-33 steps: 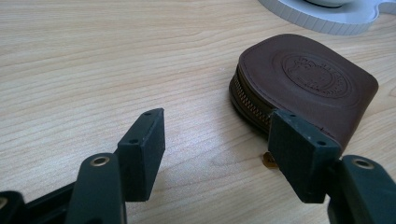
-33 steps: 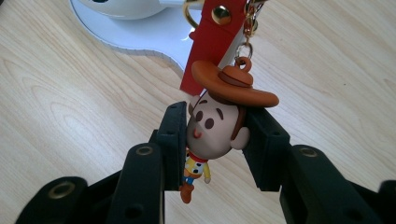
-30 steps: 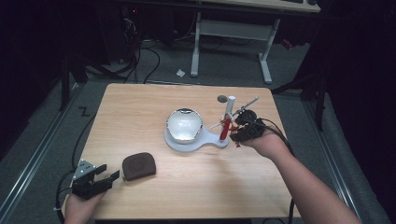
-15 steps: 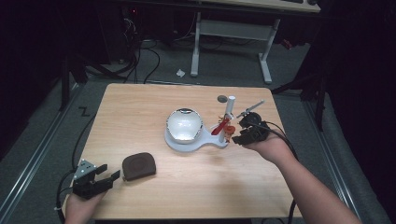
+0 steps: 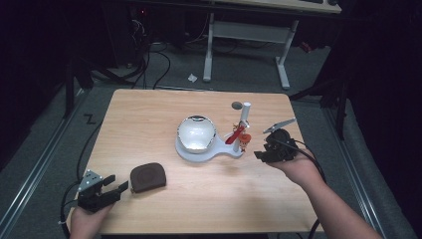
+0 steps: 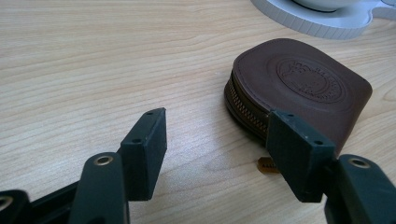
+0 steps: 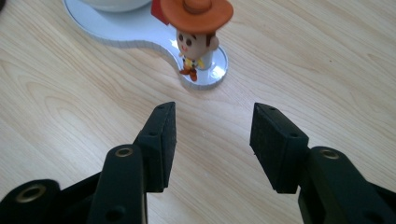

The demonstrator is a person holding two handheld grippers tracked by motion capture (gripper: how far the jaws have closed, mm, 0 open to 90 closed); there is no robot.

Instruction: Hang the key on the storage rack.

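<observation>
Fixed overhead view of a light wooden table [image 5: 164, 114]. At table centre sits a white plastic stand with a shallow round dish [image 5: 197, 134]; a small cowboy figurine with an orange hat and red scarf [image 5: 243, 140] stands on the stand's small round lobe, at about 3 o'clock from the dish, beside a white upright post [image 5: 244, 113]. The right gripper [image 5: 263, 151], held at 3 o'clock from the figurine and just apart from it, has its jaws spread wide and empty; its own camera shows the figurine [image 7: 196, 37] straight ahead, beyond the jaw tips. The left gripper [image 5: 119, 186], at the table's 7 o'clock corner, likewise stands wide apart and holds nothing, with a brown round zipped leather pouch [image 6: 299, 88] just ahead of its right jaw. The step in hand appears to be a reach for the figurine. To do it well, advance level, centre the figurine between the jaws, close on the body below the hat brim, and avoid nudging the stand or post.
</observation>
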